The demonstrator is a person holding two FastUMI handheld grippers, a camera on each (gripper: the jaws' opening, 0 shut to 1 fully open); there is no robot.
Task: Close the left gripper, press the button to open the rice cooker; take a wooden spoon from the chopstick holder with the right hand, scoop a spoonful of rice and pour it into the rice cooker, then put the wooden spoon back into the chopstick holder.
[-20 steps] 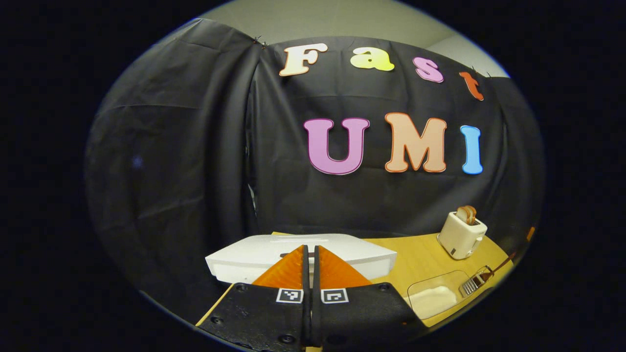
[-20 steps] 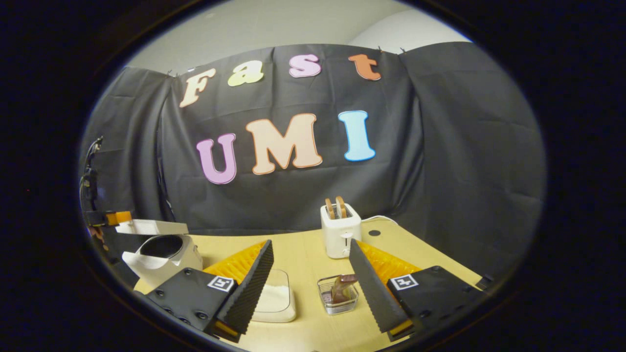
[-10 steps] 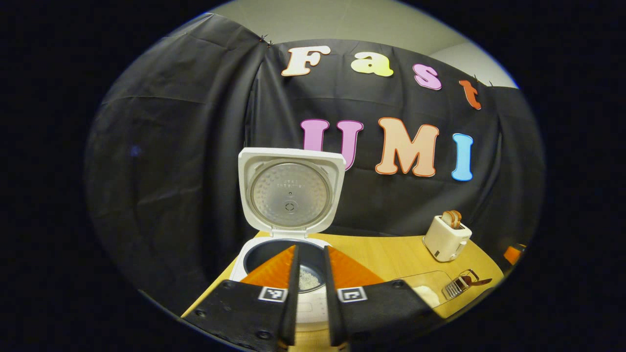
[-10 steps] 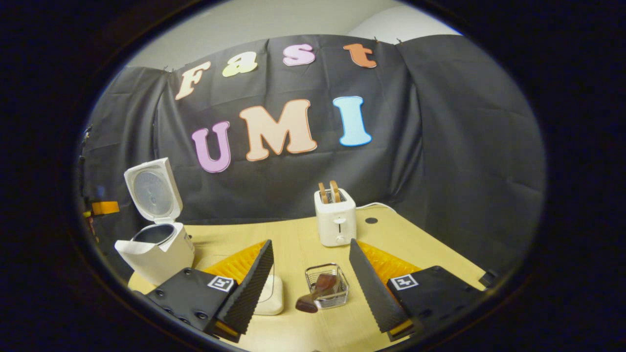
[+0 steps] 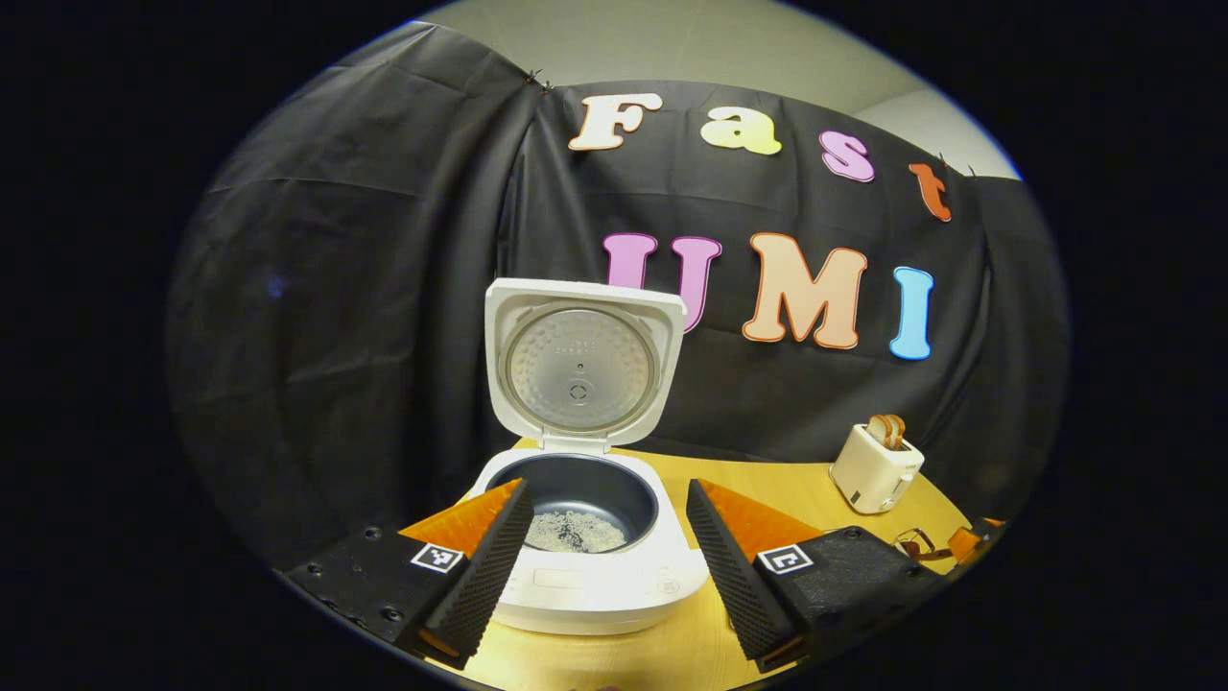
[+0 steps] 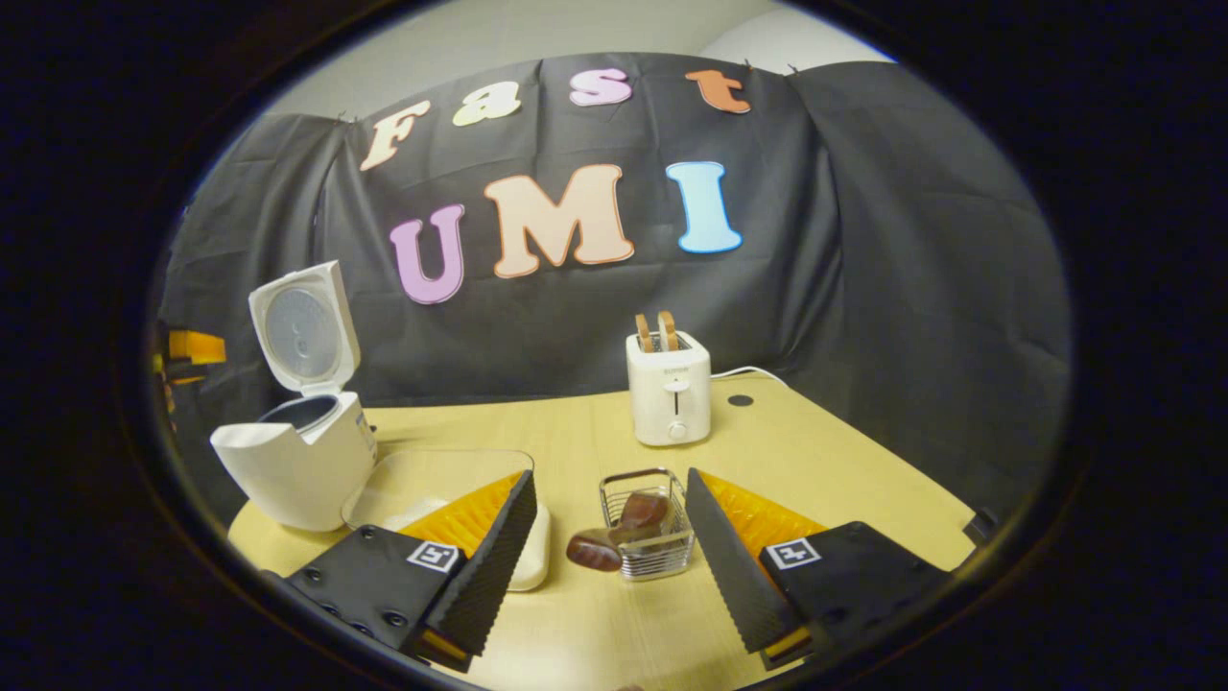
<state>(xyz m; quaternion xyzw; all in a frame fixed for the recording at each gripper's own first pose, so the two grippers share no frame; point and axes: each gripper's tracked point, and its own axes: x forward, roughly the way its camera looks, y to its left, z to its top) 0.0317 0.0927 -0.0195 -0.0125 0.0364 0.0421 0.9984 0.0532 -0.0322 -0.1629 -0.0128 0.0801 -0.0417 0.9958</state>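
The white rice cooker point(image 5: 595, 566) stands with its lid point(image 5: 581, 363) swung upright, and a little rice lies in its dark pot point(image 5: 576, 530). My left gripper point(image 5: 604, 557) is open just in front of it, holding nothing. In the right gripper view the rice cooker point(image 6: 293, 461) is at the far left. A wire chopstick holder point(image 6: 649, 528) with brown wooden spoons point(image 6: 595, 550) stands between the tips of my open right gripper point(image 6: 610, 547). A clear container of rice point(image 6: 436, 480) lies left of it, partly behind a finger.
A white toaster point(image 6: 669, 398) with bread slices stands at the back of the wooden table point(image 6: 825, 461), with its cord behind it. The toaster point(image 5: 875, 465) sits to the right in the left gripper view. Black cloth walls close the booth.
The cooker lid has sprung from shut to upright. My left gripper has drawn back and opened. The right gripper has tilted down toward the chopstick holder.
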